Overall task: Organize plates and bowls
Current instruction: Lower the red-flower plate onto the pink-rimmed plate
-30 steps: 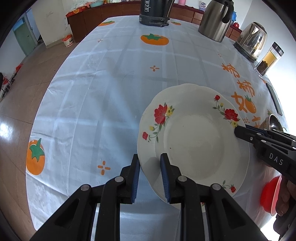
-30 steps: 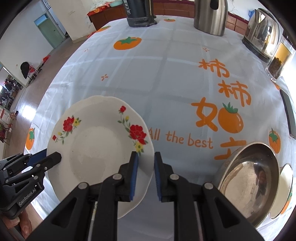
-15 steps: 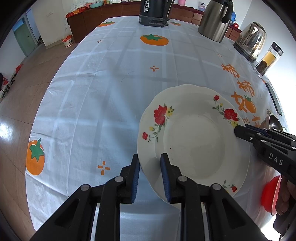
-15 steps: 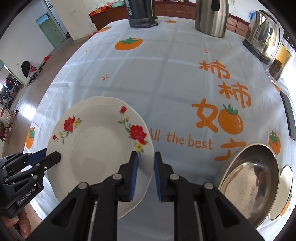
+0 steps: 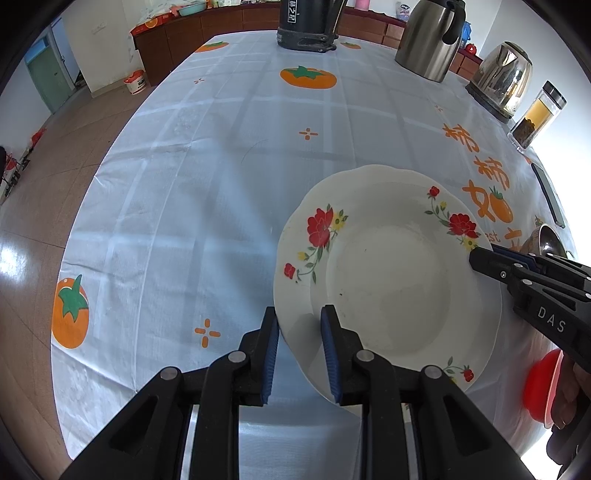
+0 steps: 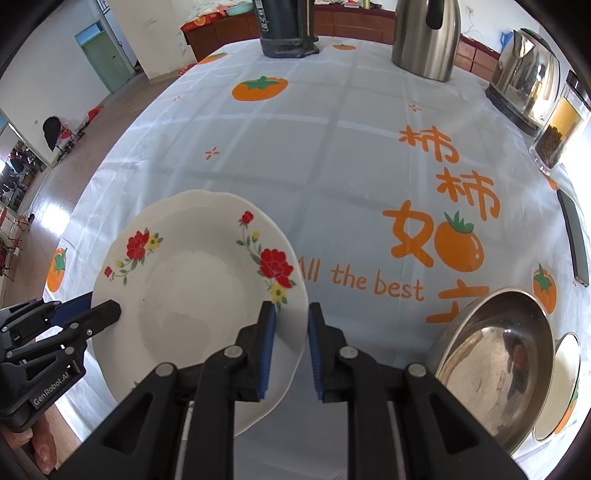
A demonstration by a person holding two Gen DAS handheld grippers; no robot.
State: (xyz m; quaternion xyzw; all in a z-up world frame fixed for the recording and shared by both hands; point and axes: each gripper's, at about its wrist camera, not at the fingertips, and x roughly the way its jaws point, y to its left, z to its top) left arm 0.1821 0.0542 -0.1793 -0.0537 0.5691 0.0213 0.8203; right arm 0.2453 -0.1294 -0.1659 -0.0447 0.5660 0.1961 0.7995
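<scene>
A white plate with red flowers (image 5: pixel 391 280) hangs just over the tablecloth, gripped at two opposite rims. My left gripper (image 5: pixel 300 332) is shut on its left rim, which runs between the blue pads. My right gripper (image 6: pixel 290 332) is shut on the right rim of the same plate (image 6: pixel 192 295). Each gripper also shows in the other's view: the right gripper (image 5: pixel 480 258) at the plate's far rim, the left gripper (image 6: pixel 99 308) with one finger above the rim and one below. A steel bowl (image 6: pixel 498 362) sits to the right.
Beside the steel bowl lies a white dish (image 6: pixel 565 384), and a red bowl (image 5: pixel 541 387) shows under the right hand. At the back stand a black appliance (image 5: pixel 306 26), a steel jug (image 5: pixel 428 40), a kettle (image 5: pixel 506 81) and a glass jar (image 5: pixel 535 114). A phone (image 6: pixel 574 236) lies at the right edge.
</scene>
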